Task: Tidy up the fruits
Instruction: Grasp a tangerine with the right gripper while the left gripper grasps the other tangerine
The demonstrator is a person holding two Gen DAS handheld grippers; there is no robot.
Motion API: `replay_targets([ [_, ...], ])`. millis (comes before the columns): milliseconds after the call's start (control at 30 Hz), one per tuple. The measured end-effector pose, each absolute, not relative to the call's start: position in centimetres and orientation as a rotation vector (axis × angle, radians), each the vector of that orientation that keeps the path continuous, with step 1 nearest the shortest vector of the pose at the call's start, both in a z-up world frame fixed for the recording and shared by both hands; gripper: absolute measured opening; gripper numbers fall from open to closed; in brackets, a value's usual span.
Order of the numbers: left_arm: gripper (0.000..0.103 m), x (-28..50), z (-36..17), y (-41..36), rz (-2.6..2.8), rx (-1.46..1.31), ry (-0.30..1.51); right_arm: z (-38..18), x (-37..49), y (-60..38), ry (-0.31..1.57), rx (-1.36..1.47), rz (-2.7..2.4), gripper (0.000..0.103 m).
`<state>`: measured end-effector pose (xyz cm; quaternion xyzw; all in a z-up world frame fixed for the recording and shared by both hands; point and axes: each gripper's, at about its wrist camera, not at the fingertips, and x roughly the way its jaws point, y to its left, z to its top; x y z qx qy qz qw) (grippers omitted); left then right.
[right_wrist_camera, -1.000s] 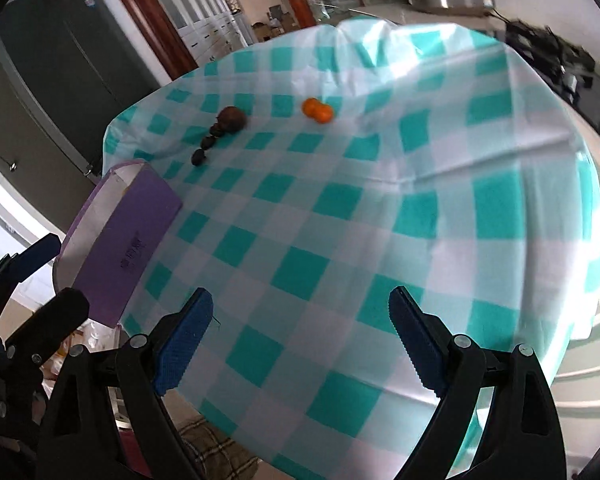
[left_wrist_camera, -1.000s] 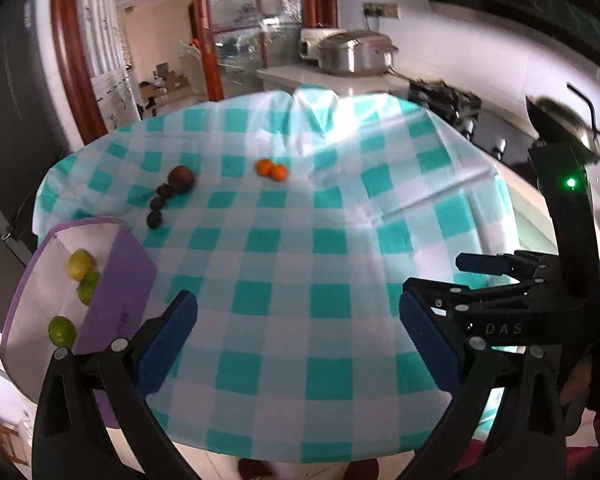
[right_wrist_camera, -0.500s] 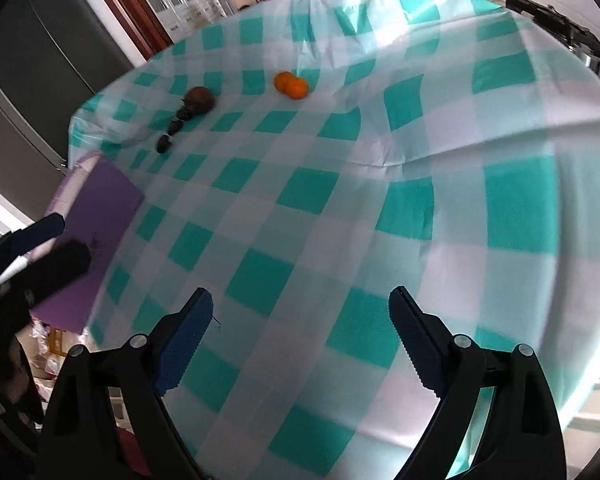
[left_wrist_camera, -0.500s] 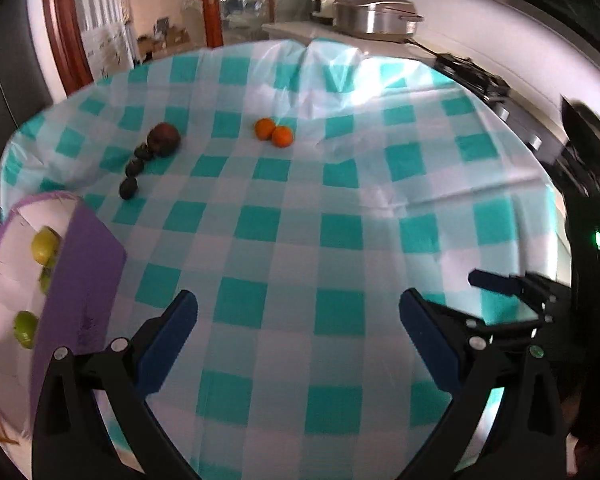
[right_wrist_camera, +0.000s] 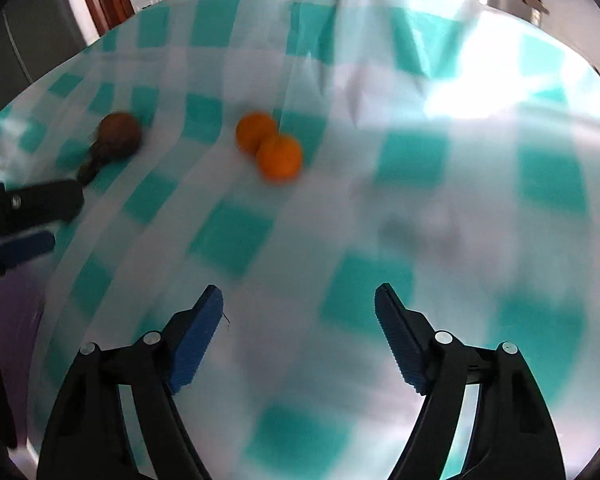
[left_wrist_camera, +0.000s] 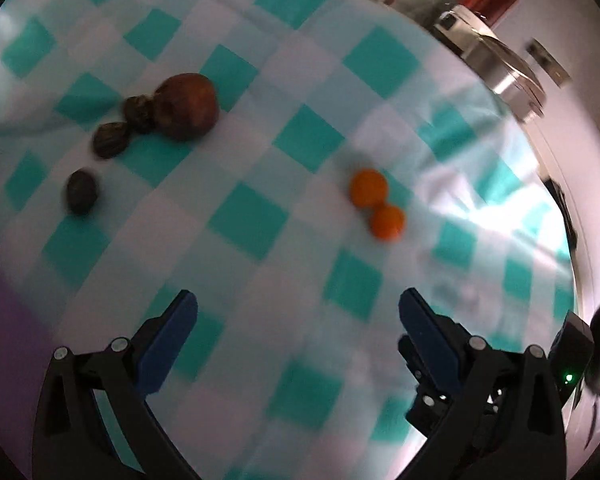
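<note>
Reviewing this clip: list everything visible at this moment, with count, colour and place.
oranges: 2, orange, touching, mid-cloth
large brown fruit: 1, reddish brown, left of the oranges
small dark fruits: 3, dark brown; two next to the large fruit, one apart, nearer
tablecloth: 1, teal and white check, over the table
purple tray: 1, purple, left edge, mostly cut off
metal cooker: 1, silver, on the counter behind
left gripper: black, blue pads, open, empty
right gripper: black, blue pads, open, empty

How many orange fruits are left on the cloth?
2: one orange fruit mid-cloth, a second orange fruit touching it on the nearer side. None seems hidden.
</note>
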<state>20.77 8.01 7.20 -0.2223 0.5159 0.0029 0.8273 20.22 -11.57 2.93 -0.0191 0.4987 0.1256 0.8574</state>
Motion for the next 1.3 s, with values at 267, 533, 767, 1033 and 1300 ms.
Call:
replay_targets([
  [267, 0.101, 28.1, 5.0, 9.6, -0.015, -0.505, 1.098, 0.0, 29.0, -7.4, 1.007, -0.119, 0.267, 0.068],
  [533, 0.099, 31.7, 2.7, 6.2, -0.116, -0.467, 1.125, 0.0, 28.5, -8.9, 0.947, -0.111, 0.259, 0.037],
  [767, 0.082, 35.3, 1.3, 0.8, -0.182, -0.286, 1.092, 0.8, 24.7, -13.5, 0.959, -0.026, 0.170, 0.037],
  [1033, 0.041, 33.7, 1.4, -1.6, -0.210, -0.106, 1.022, 0.8, 22.5, -13.9, 0.978, 0.008, 0.183, 0.037],
  [1300, 0.040, 26.1, 2.7, -0.6, -0.200, -0.192, 1.029, 2.1, 19.4, -15.0, 0.986, 0.042, 0.205, 0.037],
])
